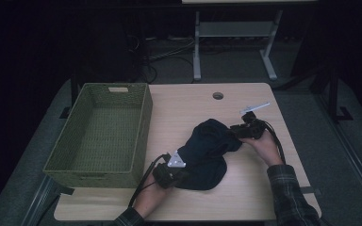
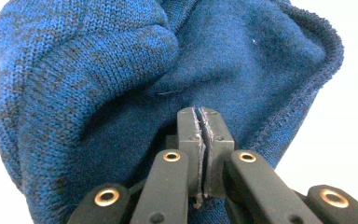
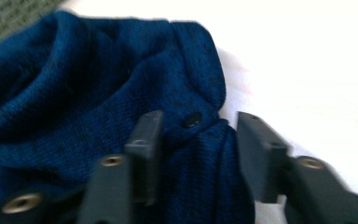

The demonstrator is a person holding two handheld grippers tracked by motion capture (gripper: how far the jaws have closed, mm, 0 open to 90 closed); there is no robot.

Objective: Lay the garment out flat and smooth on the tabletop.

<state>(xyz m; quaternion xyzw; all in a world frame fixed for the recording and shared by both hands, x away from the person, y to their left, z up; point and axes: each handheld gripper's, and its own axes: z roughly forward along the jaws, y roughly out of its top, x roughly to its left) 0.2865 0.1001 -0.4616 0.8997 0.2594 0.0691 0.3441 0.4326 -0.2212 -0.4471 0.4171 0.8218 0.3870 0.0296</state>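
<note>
A light wooden table [image 1: 193,108] with a round cable hole [image 1: 218,95] stands on grey carpet in a dark room; behind it are the white legs of another table [image 1: 197,47] and loose cables on the floor. A green woven basket [image 1: 143,127] sits on the table's left part. The dark blue knitted garment [image 1: 207,153] lies bunched right of the basket, near the front edge. The left gripper [image 2: 200,126] has its jaws pressed together, pinching a fold of the knit. The right gripper [image 3: 196,140] straddles a gathered fold at the garment's far right end, its jaws apart, not yet pressing
</note>
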